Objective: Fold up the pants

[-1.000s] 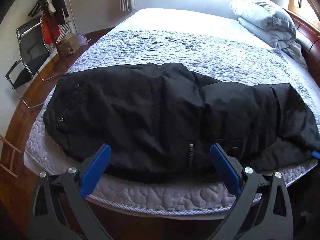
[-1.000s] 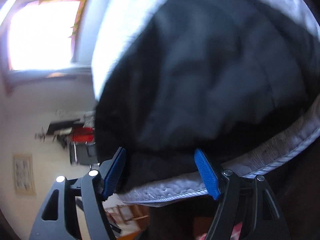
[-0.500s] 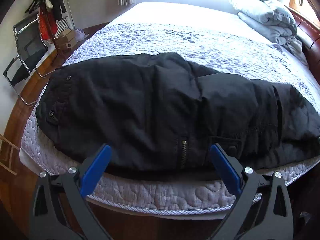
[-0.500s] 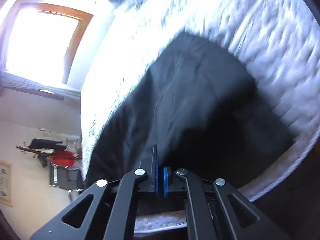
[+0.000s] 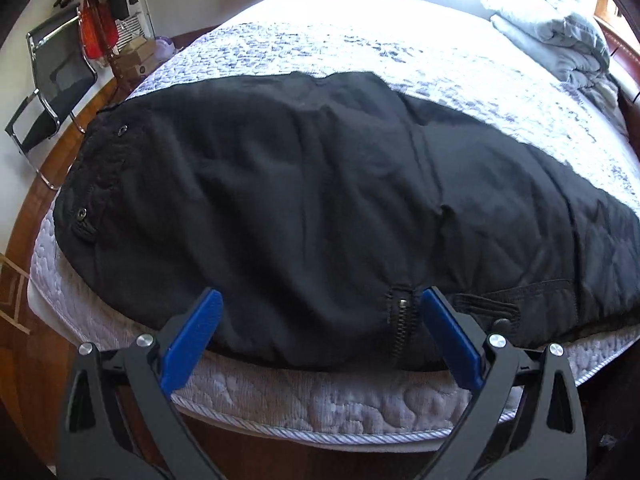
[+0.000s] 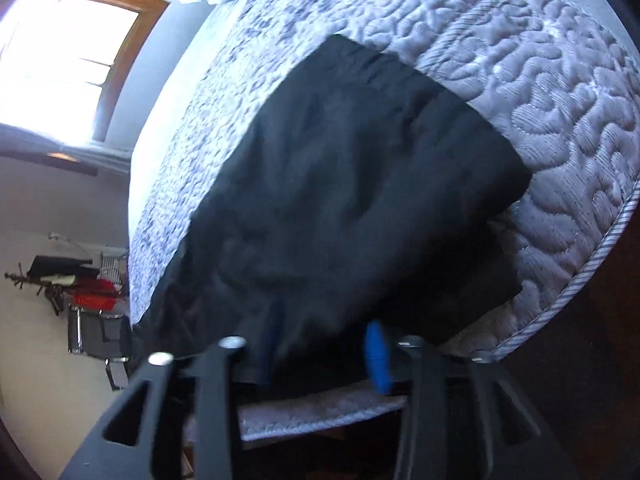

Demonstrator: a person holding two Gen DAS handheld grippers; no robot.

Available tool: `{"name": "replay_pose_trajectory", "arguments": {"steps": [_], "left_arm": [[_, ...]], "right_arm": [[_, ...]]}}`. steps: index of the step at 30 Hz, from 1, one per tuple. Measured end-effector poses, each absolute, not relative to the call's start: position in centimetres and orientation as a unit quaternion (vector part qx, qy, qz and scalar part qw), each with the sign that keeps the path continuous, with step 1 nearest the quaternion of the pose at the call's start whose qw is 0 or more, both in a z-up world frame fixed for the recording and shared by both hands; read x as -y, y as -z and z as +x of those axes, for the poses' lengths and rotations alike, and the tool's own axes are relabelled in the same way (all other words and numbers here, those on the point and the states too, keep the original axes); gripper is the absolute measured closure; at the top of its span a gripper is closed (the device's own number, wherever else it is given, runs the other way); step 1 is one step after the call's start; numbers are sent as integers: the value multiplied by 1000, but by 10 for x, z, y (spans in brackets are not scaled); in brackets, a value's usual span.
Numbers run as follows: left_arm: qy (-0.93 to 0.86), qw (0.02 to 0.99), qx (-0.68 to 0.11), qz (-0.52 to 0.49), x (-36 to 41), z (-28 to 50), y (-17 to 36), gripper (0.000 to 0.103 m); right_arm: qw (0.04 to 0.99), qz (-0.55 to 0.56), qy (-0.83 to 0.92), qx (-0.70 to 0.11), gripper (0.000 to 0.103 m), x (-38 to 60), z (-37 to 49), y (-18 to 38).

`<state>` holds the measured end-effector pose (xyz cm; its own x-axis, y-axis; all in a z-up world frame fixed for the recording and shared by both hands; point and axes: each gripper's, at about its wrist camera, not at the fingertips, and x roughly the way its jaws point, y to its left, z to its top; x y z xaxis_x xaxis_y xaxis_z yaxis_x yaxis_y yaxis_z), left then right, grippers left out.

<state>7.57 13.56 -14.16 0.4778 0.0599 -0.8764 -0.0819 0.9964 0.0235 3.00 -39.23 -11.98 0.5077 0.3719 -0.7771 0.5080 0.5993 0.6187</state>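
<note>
Black pants (image 5: 320,208) lie spread across the near edge of a quilted bed (image 5: 320,408), waistband with snaps at the left and a zipper (image 5: 402,320) near the front edge. My left gripper (image 5: 320,320) is open, its blue pads either side of the pants' near edge, just short of the cloth. In the right wrist view the pants (image 6: 340,200) fill the middle, their leg end toward the mattress corner. My right gripper (image 6: 324,352) is open at the pants' near edge, blurred; the cloth looks to lie between the pads.
A folded grey blanket (image 5: 552,32) lies at the far right of the bed. A black chair (image 5: 48,92), red bags and boxes stand on the wooden floor to the left. A bright window (image 6: 68,52) is behind the bed.
My left gripper moved closer to the pants' near edge. My right gripper was open, shut half a second ago, and has opened again, swinging round toward the leg end.
</note>
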Motion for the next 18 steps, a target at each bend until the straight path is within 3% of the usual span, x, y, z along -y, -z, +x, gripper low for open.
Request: {"name": "replay_pose_trajectory", "arguments": {"steps": [4, 6, 15, 18], "left_arm": [[-40, 860, -508, -15, -135, 75, 142, 4], [-40, 860, -508, -13, -134, 75, 142, 4], [-44, 858, -512, -20, -134, 67, 142, 4], [-44, 858, -512, -11, -133, 67, 140, 4]], "right_arm": [[748, 445, 50, -490, 53, 408, 28, 103], [739, 463, 47, -486, 45, 417, 22, 100], [705, 494, 62, -505, 42, 438, 13, 142], [701, 499, 61, -506, 34, 436, 12, 145]]}}
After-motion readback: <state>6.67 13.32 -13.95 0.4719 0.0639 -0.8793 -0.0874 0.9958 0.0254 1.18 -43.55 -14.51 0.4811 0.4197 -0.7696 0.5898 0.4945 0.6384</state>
